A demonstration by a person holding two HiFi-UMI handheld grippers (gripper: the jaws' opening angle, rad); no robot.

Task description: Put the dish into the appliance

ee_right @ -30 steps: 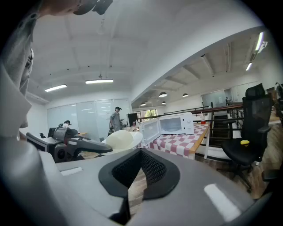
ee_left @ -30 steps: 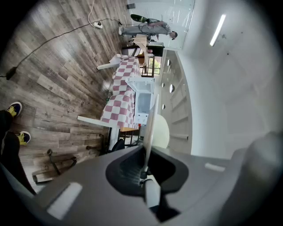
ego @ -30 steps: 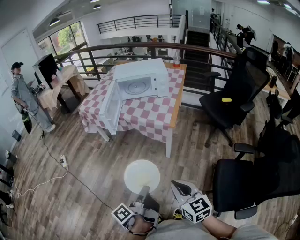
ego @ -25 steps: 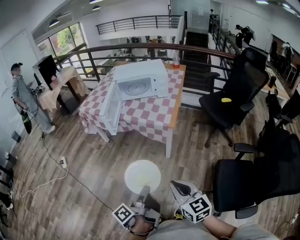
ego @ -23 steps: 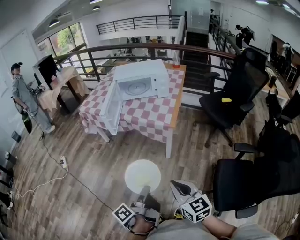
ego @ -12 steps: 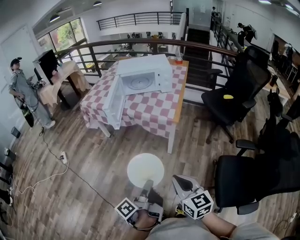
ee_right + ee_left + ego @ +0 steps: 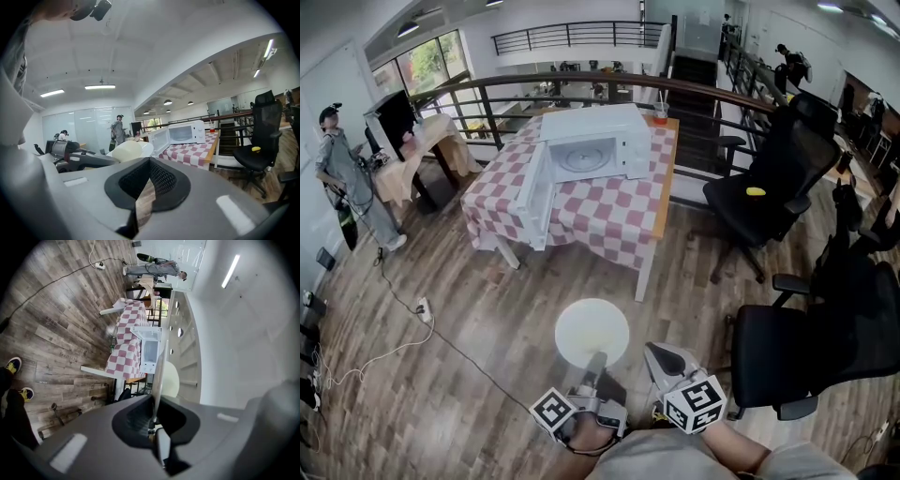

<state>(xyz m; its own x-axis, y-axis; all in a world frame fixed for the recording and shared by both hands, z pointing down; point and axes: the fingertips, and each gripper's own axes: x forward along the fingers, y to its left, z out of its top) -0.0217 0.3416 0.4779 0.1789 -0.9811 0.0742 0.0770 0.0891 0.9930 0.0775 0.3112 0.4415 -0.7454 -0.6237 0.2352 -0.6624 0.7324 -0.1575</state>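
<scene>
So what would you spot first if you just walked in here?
The big white plate, low in the middle of the head view, is pinched at its edge by the left gripper. Beyond it, a white microwave with its door swung open sits on a table with a red-and-white checked cloth.

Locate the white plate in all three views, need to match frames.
Head view: plate at lower centre, over the floor, gripped at its near edge in the left gripper's jaws.
Left gripper view: plate at centre, seen edge-on, rising from the jaws.
Right gripper view: plate left of centre, just above the jaws.
Shared landmark: the open microwave on the checked table.
</scene>
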